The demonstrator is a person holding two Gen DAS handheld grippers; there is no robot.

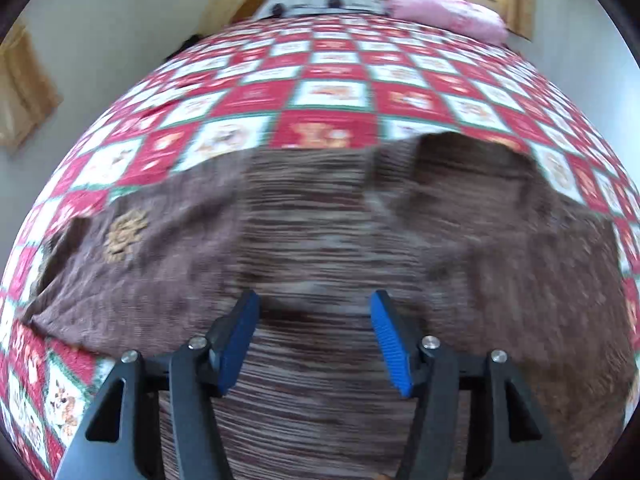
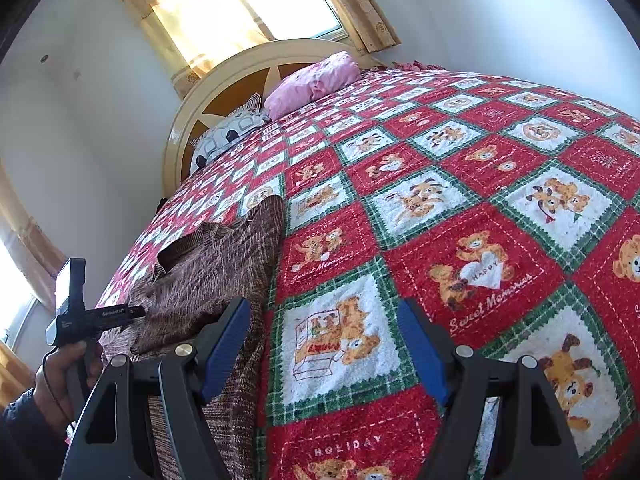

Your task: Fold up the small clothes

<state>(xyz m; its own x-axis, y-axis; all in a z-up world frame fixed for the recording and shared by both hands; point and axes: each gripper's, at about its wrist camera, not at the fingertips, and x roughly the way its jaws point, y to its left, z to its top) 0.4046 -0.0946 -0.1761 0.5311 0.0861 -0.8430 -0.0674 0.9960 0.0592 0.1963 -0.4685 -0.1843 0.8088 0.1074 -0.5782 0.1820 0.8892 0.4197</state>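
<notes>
Brown knitted sweater spread on the bedspread of a bed, toward its near left part as the right wrist view shows it; a folded panel already lies over the body, and a sleeve trails off at the left.

Left tool: jaws parted to about a middling gap, pointing steeply down over the near middle of the sweater. Knit shows between the blue pads, but they do not press on it; nothing is held. The view is motion-blurred, so whether the tips touch the cloth cannot be told.

Right tool: jaws wide apart and empty, poised low over the bedspread just right of the sweater's near edge, tilted gently downward. Its left finger overlaps the sweater's edge in the picture without gripping it.

Hand at the far left of the right wrist view grips the handle of the left tool, wrist bent so the tool angles down onto the garment.

Risks, as judged from this layout: with no grip on the cloth, the loose fold may slide or spring open; a bite taken here could catch both layers, or the bedspread beneath, and drag the stack askew; the trailing left sleeve may be left out of the fold; the soft knit may stretch if lifted from one point only.
</notes>
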